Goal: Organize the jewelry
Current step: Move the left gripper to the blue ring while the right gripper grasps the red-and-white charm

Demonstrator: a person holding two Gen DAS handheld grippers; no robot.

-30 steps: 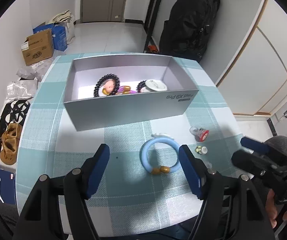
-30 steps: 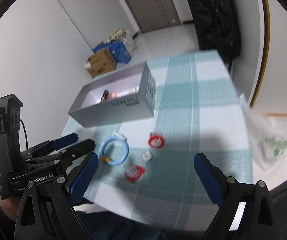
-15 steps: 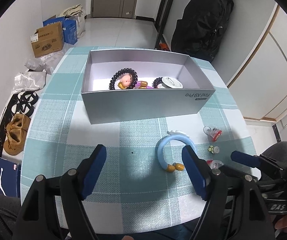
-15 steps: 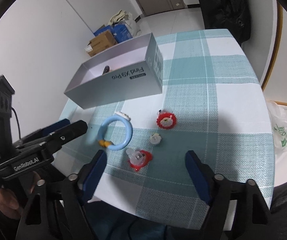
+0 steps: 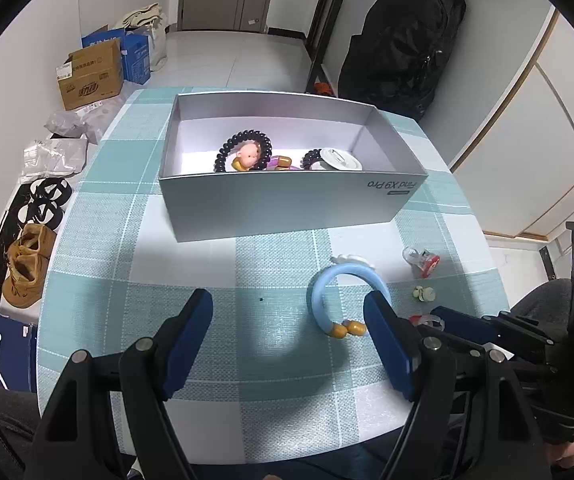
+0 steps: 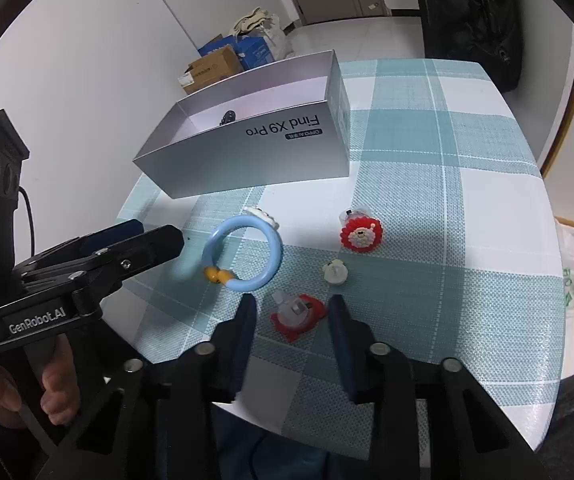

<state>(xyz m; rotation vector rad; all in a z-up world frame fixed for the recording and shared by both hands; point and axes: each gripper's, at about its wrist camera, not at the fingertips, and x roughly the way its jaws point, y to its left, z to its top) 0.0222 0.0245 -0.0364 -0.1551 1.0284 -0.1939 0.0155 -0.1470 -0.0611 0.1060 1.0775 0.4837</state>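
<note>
A: In the left wrist view, the left gripper [image 5: 287, 328] stands spread and empty. The blue bracelet [image 5: 347, 300] lies on the table [image 5: 127, 240] just inside its right finger, and the grey box [image 5: 287, 204] sits ahead.

B: In the right wrist view, the right gripper [image 6: 291, 316] is closing around the red ring [image 6: 297, 314], which lies between the jaws, pads not yet touching. Best stay centred and low, so it doesn't skid.

Both grippers [image 6: 291, 320] are black frames with blue-padded jaws and silver screws; one reads "GenRobot.AI".
</note>
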